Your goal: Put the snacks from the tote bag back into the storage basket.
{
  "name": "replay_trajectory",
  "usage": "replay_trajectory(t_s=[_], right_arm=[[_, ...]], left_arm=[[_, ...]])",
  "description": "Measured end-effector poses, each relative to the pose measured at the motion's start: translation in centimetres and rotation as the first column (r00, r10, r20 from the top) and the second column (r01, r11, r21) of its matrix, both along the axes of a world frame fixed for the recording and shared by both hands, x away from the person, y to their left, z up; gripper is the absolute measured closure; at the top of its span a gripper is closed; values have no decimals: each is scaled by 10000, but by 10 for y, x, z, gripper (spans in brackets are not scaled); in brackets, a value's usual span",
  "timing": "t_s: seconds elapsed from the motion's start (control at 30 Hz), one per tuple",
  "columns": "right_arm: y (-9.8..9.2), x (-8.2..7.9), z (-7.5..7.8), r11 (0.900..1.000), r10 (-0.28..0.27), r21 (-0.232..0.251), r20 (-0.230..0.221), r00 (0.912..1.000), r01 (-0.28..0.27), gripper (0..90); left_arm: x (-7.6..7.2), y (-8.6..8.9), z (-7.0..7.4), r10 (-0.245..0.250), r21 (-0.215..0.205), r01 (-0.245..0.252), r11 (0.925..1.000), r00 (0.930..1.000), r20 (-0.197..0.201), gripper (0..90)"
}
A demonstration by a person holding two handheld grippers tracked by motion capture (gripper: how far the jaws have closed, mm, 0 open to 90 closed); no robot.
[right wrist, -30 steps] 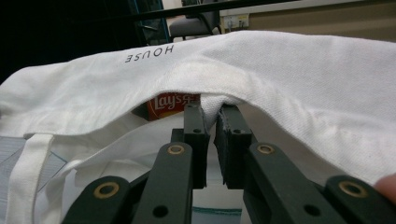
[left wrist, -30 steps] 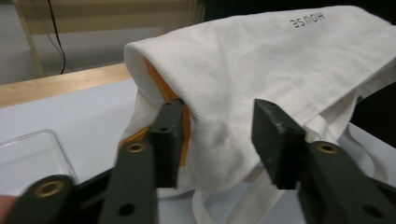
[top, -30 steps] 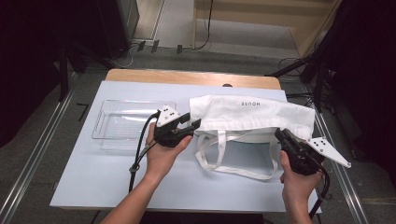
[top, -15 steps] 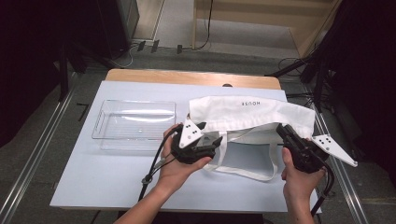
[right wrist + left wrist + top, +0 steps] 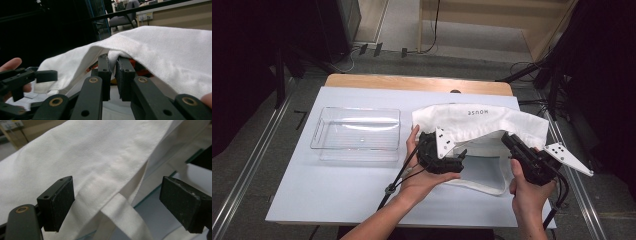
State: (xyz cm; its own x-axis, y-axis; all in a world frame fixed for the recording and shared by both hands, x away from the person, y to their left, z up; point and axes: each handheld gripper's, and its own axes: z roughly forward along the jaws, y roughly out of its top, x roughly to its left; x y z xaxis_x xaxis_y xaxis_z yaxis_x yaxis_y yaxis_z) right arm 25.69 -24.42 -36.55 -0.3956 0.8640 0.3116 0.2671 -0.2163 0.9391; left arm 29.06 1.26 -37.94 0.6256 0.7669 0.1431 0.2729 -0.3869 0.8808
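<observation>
Left black two-jaw gripper (image 5: 460,154) is hanging released, jaws wide around one strap (image 5: 125,216) of the single white fabric tote bag (image 5: 482,122) lying right on the pale table (image 5: 337,185). Right gripper (image 5: 113,72) is clenching the bag's rim; something orange inside is hard to make out. One clear plastic tray (image 5: 357,134) is sitting left.

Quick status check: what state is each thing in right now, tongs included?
Left tongs: open, straddling the bag's handle base.
Right tongs: shut on the bag's rim.
White tote bag: lying flat, mouth lifted open.
Clear plastic tray: empty, upright.
</observation>
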Motion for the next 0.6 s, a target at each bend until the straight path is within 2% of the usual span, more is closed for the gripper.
replay_trajectory(t_s=[0.23,0.33,0.4,0.47,0.6], right_arm=[[-2,-1,3,9993,238,277,53,9997,-239,841],[-2,-2,3,9990,338,305,10,9994,-338,841],[-2,-2,3,9989,373,288,37,9993,-374,841],[-1,-2,3,9985,424,353,28,9991,-425,840],[0,-1,1,9986,440,287,2,9990,-439,839]], left_arm=[[8,-10,-7,628,907,-654,9937,9975,314,154],[10,-8,-6,788,933,-829,9922,9958,466,272],[12,-5,-4,634,946,-674,9932,9970,445,394],[15,-2,-2,461,883,-495,9949,9981,400,458],[19,5,6,231,620,-250,9978,9993,298,694]])
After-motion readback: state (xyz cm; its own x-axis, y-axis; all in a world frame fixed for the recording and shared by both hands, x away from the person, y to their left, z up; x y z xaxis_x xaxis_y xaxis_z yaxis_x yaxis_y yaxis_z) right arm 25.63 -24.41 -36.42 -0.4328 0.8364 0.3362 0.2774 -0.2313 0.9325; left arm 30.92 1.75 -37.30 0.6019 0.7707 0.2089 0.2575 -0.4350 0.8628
